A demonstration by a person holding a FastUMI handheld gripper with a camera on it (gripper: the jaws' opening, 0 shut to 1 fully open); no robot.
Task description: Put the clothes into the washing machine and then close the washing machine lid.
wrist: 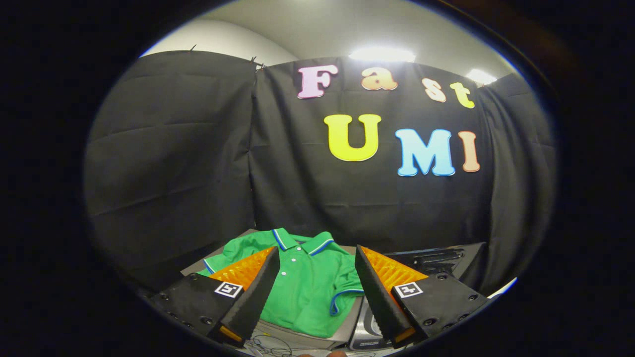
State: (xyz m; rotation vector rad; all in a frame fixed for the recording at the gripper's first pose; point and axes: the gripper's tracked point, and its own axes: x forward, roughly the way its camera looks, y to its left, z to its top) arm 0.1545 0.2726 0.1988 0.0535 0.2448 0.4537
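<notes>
A green polo shirt (307,285) with a blue-and-white trimmed collar lies spread on a grey surface (302,337) just ahead of and between my fingers. My gripper (316,258) is open, its two fingers wide apart above the shirt with nothing held. To the right of the shirt, beyond the right finger, a dark raised panel (439,258) that looks like the washing machine's lid stands open. A grey part of the machine (364,329) shows low between the shirt and the right finger.
Black cloth walls close in the space behind and on both sides of the surface. Thin cables (270,344) lie along the near edge below the shirt.
</notes>
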